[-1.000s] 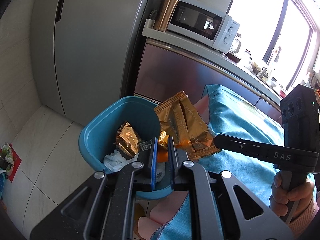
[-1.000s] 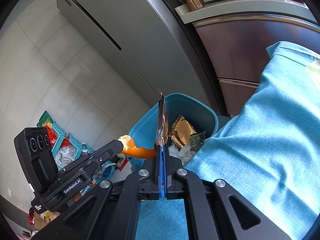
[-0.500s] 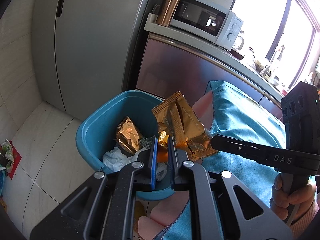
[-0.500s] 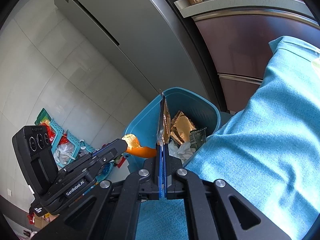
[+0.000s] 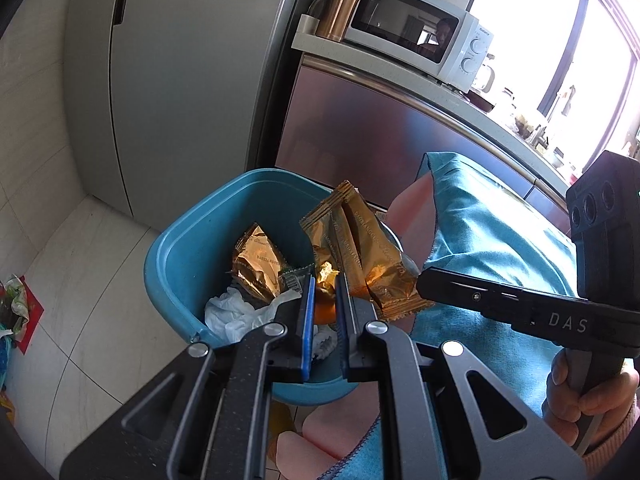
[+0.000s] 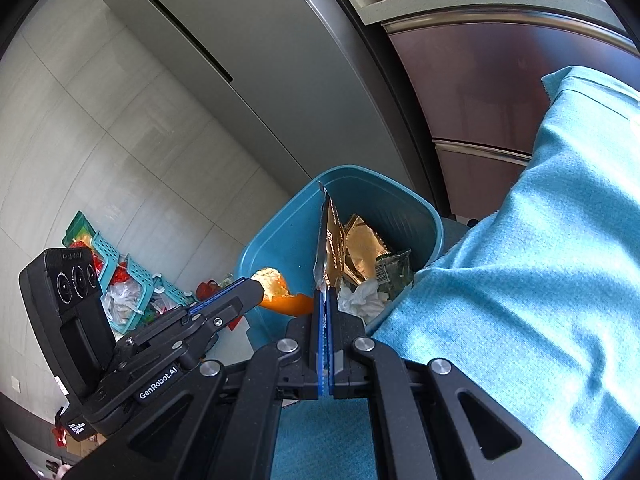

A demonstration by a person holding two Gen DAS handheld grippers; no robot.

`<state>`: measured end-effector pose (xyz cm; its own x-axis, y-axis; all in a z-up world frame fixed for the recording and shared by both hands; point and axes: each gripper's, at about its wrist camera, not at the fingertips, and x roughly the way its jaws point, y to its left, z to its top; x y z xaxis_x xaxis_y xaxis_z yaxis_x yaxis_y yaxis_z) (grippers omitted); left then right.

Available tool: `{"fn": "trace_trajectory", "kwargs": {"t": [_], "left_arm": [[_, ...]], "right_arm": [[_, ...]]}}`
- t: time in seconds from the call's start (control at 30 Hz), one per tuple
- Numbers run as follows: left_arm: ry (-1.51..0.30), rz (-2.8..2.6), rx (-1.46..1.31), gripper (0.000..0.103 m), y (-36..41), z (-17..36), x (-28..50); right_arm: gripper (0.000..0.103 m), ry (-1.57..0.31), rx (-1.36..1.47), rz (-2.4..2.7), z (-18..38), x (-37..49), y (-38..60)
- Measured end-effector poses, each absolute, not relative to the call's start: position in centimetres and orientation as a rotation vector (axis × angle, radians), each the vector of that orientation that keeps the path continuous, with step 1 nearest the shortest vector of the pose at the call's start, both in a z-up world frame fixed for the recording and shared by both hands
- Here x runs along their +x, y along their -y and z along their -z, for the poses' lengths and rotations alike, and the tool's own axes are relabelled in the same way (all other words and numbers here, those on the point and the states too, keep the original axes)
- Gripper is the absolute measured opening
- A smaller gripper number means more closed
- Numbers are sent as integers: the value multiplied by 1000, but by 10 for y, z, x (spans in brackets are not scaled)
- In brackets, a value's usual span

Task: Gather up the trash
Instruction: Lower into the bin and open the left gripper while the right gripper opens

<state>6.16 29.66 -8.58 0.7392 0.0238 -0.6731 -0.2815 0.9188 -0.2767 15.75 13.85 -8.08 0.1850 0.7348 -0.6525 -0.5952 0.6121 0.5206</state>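
A blue trash bin (image 5: 180,240) stands on the floor beside the table; it also shows in the right wrist view (image 6: 280,240). It holds a crumpled gold wrapper (image 5: 258,260), white tissue (image 5: 236,312) and other scraps. My left gripper (image 5: 324,284) is shut on a piece of orange peel (image 6: 280,292) and holds it over the bin's near rim. My right gripper (image 6: 325,294) is shut on a gold snack wrapper (image 5: 360,248), held upright over the bin; it shows edge-on in the right wrist view (image 6: 330,240).
A blue cloth (image 6: 520,280) covers the table at the right. A grey fridge (image 5: 180,80) and a steel cabinet (image 5: 380,132) with a microwave (image 5: 412,32) and copper tumbler (image 5: 344,0) stand behind the bin. Teal baskets with clutter (image 6: 120,280) sit on the tiled floor.
Both grippers have moved a little further over the bin, each still holding its piece of trash. The bin now sits more centrally in both views.
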Motion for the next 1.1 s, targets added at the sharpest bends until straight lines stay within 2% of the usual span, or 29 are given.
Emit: {"fn": "trace_trajectory", "kwargs": {"t": [1.1], "left_arm": [[-774,-182,-382,10,-297,105,80]], "right_arm": [[0,-1045,78,-911,83,157,-161]]}}
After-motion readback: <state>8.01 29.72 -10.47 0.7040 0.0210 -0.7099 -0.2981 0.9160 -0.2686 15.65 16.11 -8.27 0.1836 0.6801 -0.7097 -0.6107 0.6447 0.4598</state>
